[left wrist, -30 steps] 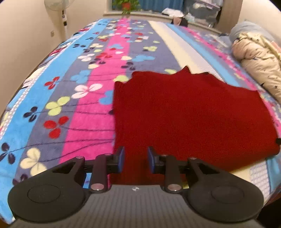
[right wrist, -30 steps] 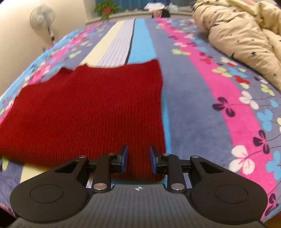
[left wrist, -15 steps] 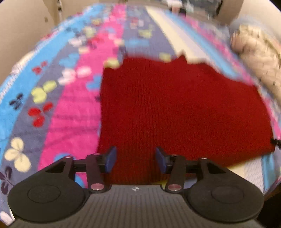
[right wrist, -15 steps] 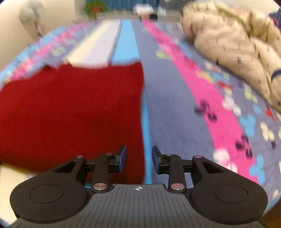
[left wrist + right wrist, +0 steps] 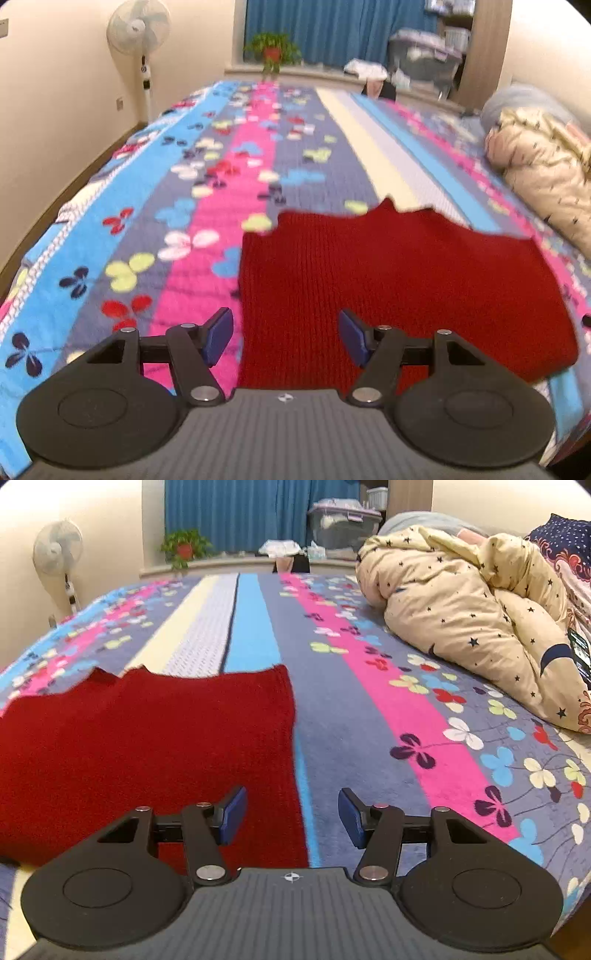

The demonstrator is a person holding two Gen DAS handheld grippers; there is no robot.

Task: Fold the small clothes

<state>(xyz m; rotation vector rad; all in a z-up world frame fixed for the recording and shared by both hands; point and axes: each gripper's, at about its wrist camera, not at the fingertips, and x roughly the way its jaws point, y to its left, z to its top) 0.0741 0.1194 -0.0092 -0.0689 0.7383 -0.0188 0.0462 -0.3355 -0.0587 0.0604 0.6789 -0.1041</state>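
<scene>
1. The red knitted garment [image 5: 388,280] lies spread flat on the bed [image 5: 207,192], near its close edge, so that its corners can be reached from this side.
2. The left claw [image 5: 286,334] is released, its blue pads wide apart, and hangs over the garment's near left corner; the left pad sits just outside the garment's side edge, the right pad over the knit. I judge it is lined up to take that corner.
3. The right claw [image 5: 291,814] is likewise released and grasps nothing. It straddles the garment's right edge near the close right corner, one pad over red knit, the other over the bedspread.
4. No fold appears made; lifting both near corners toward the far edge looks like the likely step.
5. A storage bin [image 5: 341,526] stands beyond the bed; its contents are too blurred to tell. A bunched quilt [image 5: 472,613] lies well apart to the right.
</scene>
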